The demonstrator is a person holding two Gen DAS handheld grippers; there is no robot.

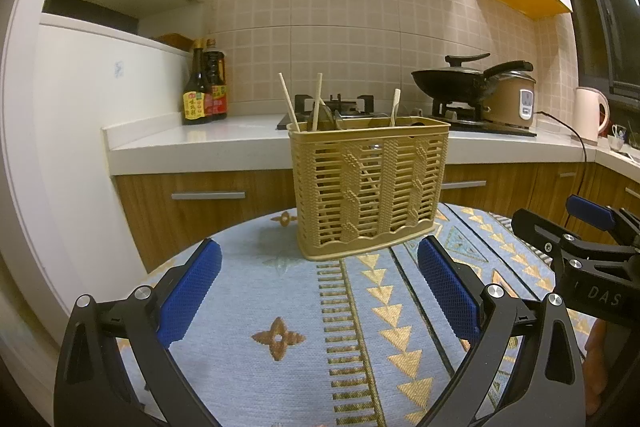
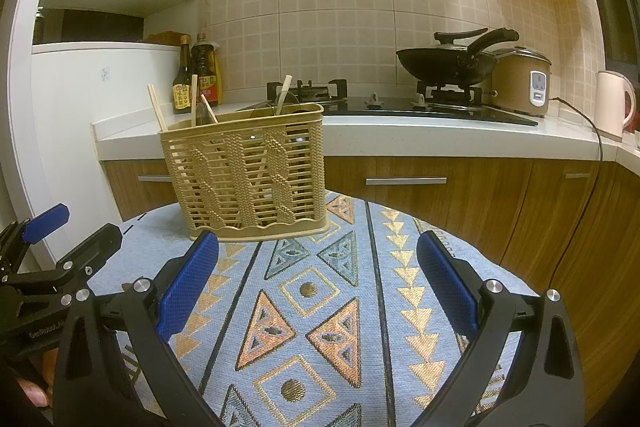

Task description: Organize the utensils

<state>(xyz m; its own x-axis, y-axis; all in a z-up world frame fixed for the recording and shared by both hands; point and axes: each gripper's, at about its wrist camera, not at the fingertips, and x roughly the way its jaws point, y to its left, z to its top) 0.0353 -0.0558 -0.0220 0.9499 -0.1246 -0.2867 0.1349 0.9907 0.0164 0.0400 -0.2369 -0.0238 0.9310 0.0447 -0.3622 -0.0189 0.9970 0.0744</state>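
Left tongs (image 1: 318,283) and right tongs (image 2: 318,277) both stand spread wide, gripping nothing, above the patterned cloth (image 2: 304,307) covering the surface. The tan slotted utensil basket (image 1: 368,187) stands upright just ahead of the left tongs, ahead-left of the right. 3 chopsticks (image 1: 317,102) protrude from it.
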